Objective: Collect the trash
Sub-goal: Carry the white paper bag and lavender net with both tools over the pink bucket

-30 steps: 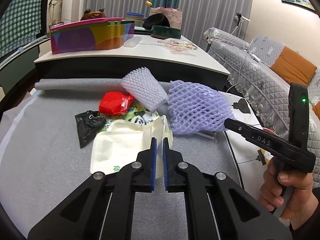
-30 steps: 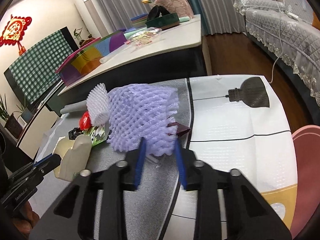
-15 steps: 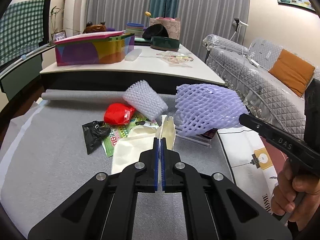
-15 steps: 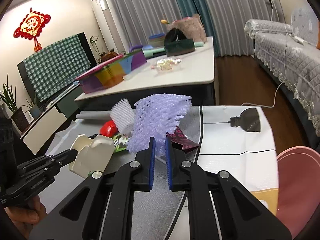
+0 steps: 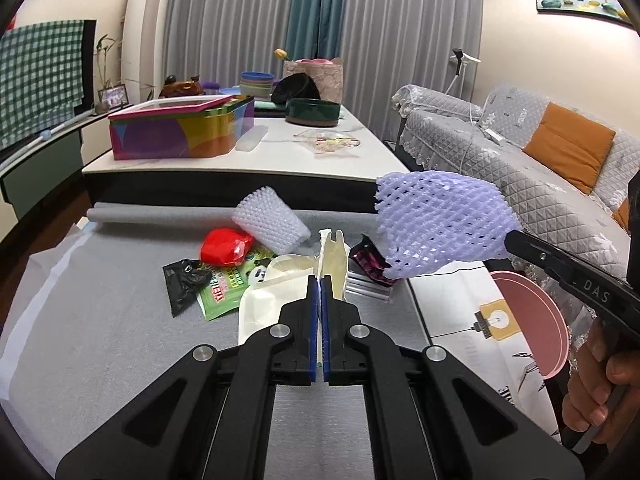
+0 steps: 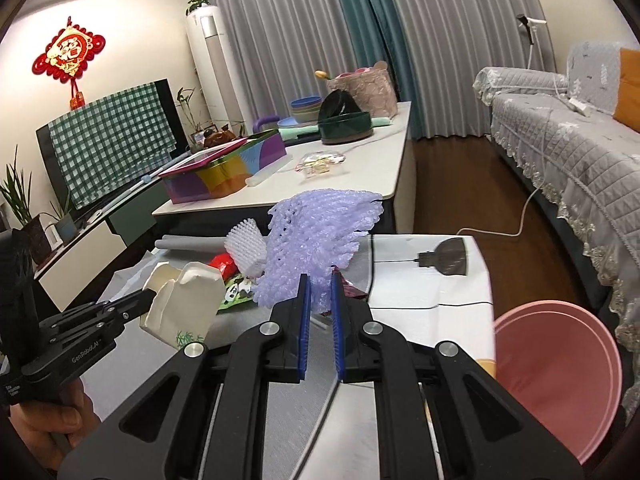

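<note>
- The purple net [image 5: 440, 224] was clamped at one end by the right gripper [image 6: 319, 292] and hung clear of the worktop [image 5: 100, 340], above the right side of the trash pile.
- The net looked like soft foam mesh: judged very light, springy and easily crushed. Its open weave gave plenty of purchase, so a pinch at one end, as seen, should hold.
- The right fingers [image 6: 304, 320] stood narrow, with a small gap between them that the mesh filled.
- The white carton [image 6: 182, 300] was gripped by the left gripper [image 5: 320, 280] at its torn upper edge and appeared tipped up, its lower part at or near the worktop.
- The carton was judged light, thin-walled and prone to buckle. The folded top edge was the sound place to hold it; the flat panels would likely slip.
- The left fingers [image 5: 312, 320] were nearly together, with only the card edge between them.
- Still lying on the worktop: a white net [image 5: 272, 220], a red wrapper [image 5: 224, 248], a black bag [image 5: 184, 284], a green packet [image 5: 224, 284] and a dark foil wrapper [image 5: 368, 260]. All were judged light and limp.
- A pink bin [image 6: 556, 376] stood just off the right edge of the worktop, judged the likely receptacle.
</note>
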Available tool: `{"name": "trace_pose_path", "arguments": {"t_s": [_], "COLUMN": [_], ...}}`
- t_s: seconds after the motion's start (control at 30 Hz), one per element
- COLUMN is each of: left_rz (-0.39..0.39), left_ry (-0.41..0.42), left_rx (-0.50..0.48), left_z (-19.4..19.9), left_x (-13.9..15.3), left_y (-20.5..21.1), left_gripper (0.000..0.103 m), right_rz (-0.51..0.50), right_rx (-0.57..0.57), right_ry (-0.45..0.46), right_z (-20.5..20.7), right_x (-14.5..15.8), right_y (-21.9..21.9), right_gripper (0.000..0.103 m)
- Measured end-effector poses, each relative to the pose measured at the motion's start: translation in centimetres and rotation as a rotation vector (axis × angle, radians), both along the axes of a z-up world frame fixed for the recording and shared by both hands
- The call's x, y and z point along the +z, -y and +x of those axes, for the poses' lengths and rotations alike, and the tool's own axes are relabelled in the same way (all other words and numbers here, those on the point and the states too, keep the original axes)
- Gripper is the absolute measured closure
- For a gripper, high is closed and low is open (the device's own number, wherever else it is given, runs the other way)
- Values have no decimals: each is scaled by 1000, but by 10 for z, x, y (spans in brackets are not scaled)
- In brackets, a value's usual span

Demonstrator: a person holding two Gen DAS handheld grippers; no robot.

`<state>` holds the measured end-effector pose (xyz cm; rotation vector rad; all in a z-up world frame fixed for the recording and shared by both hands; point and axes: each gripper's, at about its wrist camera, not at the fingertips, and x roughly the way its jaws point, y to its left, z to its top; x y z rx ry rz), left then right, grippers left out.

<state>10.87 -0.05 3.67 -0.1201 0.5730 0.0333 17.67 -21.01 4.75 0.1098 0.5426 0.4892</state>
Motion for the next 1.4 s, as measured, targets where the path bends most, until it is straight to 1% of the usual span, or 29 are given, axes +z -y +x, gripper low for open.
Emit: {"name": "trace_pose_path", "arguments": {"t_s": [0.17,0.33,0.5,0.83,1.4], "left_rz": [4,-8,-9,-7,-5], "left_ry": [13,23,42,52,74], "left_rx": [-18,-39,-82,-141,-237], "left_z": [-4,-5,-5,0,3], "left_x": [3,7,13,16,18], "left_y": [10,23,42,72,119], "left_gripper": [102,102,102,102,102], "right_rz": [-9,-13,-24,-32,-62], "right_rx": [-40,-82,-117,-184,-307], "right_ry": [13,22,34,41,34], "right_z": [-11,-19,-27,-36,-46], "right_x": [6,11,16,19,22], "right_y": [20,39,55,92,141], "right_gripper": [93,93,93,93,93]}}
